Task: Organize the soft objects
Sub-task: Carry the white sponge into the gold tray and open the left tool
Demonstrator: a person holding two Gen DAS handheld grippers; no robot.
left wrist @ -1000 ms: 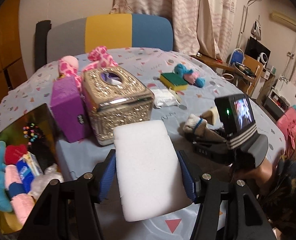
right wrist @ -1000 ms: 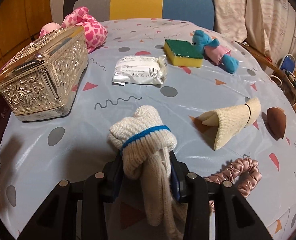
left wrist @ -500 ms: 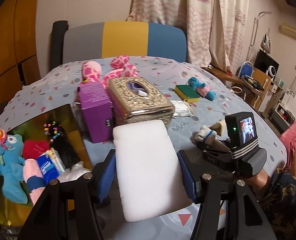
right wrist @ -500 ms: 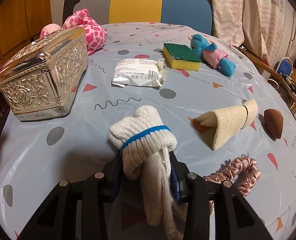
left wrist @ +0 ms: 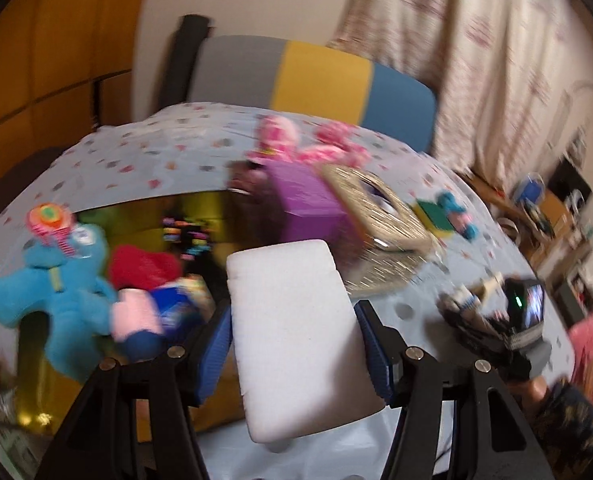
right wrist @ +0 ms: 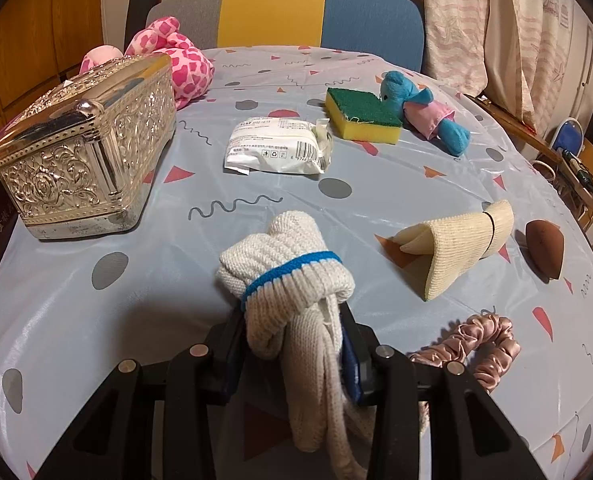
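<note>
The gold-lined box is sitting left of the left gripper, already holding plush toys; that gripper is clamping the white sponge (view blurred); it should clear the rim before letting go; the right gripper is pinching the knitted gloves above the table.

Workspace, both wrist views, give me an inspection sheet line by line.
Surface: patterned tablecloth.
Job's things: white sponge; knit glove; blue plush in the bin; loose green sponge, scrunchie, beige wrap.
Clutter: silver tissue box, wipes packet.
Grippers: left gripper shut on white sponge; right gripper shut on knit glove.
Cables: nothing seen.
Surroundings: chair, curtains.
</note>
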